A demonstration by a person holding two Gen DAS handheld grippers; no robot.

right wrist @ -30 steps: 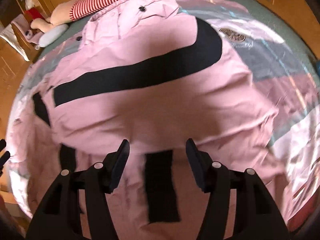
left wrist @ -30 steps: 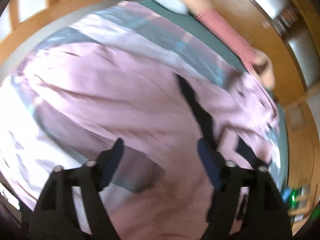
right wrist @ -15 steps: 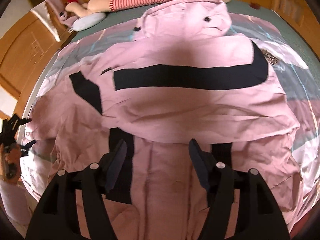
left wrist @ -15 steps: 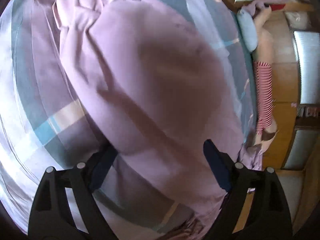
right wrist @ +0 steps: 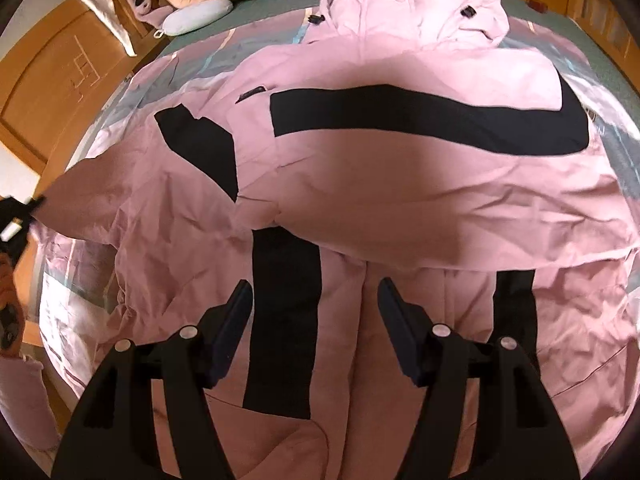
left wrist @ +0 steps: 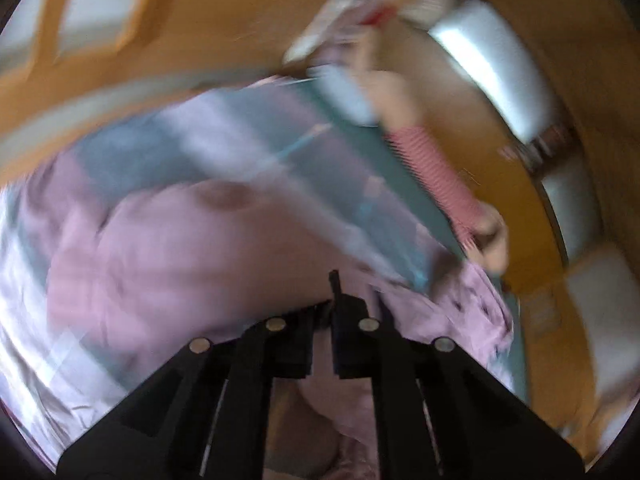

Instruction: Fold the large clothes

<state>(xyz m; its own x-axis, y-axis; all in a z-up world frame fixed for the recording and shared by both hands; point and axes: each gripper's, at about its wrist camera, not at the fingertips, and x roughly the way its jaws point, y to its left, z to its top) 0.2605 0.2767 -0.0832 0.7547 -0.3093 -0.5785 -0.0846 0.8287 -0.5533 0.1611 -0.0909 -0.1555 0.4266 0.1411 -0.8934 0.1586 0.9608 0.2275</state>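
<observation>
The right hand-held gripper hovers with jaws apart over the pink jacket, spread across the bed. The left hand-held gripper has just closed, apparently pinching the sleeve near the bed's left edge. Pulled fast, that thin pinch could slip, or drag the jacket askew. Blur hides the pinch itself; the far hood is creased.
</observation>
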